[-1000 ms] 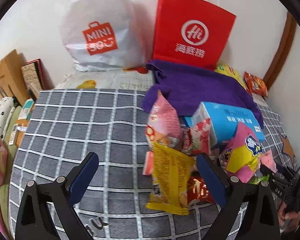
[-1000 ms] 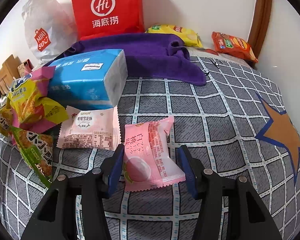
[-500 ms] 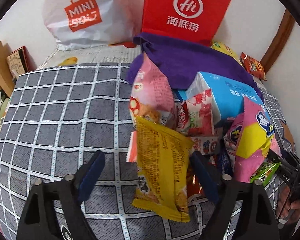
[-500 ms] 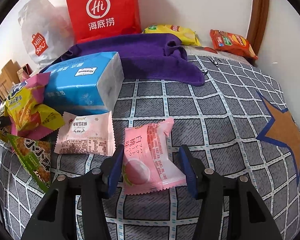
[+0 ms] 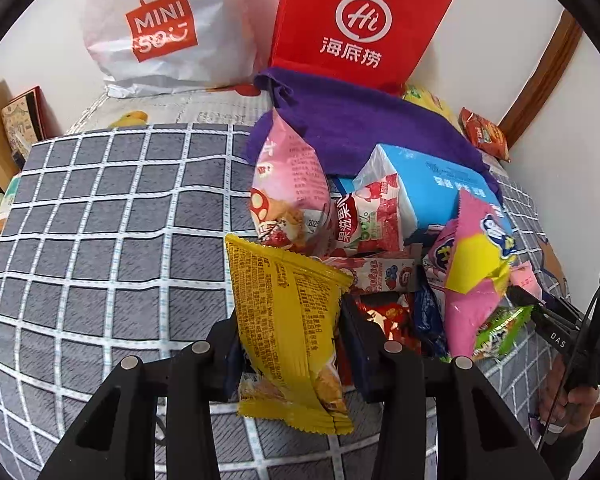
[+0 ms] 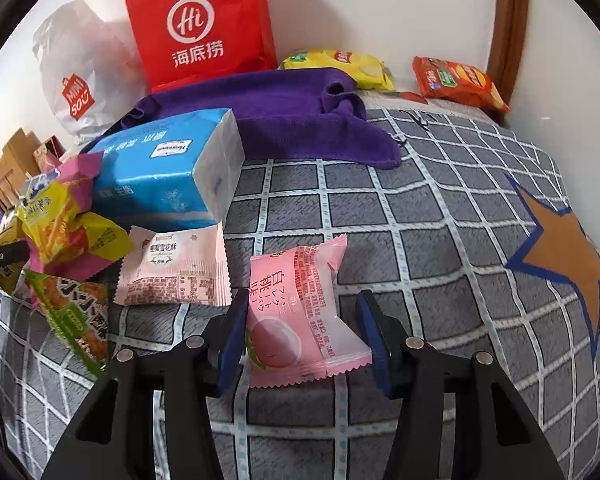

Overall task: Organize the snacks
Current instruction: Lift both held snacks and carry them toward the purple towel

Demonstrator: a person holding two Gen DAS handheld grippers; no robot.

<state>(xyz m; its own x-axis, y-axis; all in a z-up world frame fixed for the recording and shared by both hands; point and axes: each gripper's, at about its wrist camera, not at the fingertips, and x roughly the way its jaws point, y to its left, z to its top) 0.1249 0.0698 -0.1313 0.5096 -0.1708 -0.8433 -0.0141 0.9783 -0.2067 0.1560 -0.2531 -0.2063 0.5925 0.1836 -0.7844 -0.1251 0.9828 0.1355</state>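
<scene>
L gripper (image 5: 290,354): my fingers closed onto the yellow snack packet (image 5: 288,320), pads pressing both its sides; packet stands upright betw. them, printed back facing cam, bottom seam hanging below the pads.
R gripper (image 6: 300,336): fingers apart, straddling the pink peach mochi packet (image 6: 296,312); L pad touching or nearly touching its edge, R pad clear of it w/ a gap. Not gripping.
Mochi packet: lies flat on the grey checked bedcover (image 6: 440,240), by itself, just right of the pale pink nougat-cake packet (image 6: 172,268).
Snack pile: in L view, right behind yellow packet – tall pink bag w/ mushroom print (image 5: 290,188), strawberry gummy pouch (image 5: 368,220), pink-yellow bag (image 5: 476,276), green packet (image 5: 496,328), all heaped against the blue tissue pack (image 5: 428,184).
Back of bed: purple towel (image 6: 292,116) spread behind the pile; red Haidilao paper bag (image 5: 360,28) and white Miniso plastic bag (image 5: 164,28) upright at the wall.
Far corner: yellow chip bag (image 6: 340,68) and orange chip bag (image 6: 456,80), near each other, well apart from the pile.
Cover detail: orange star w/ blue outline (image 6: 560,256) on the right.
</scene>
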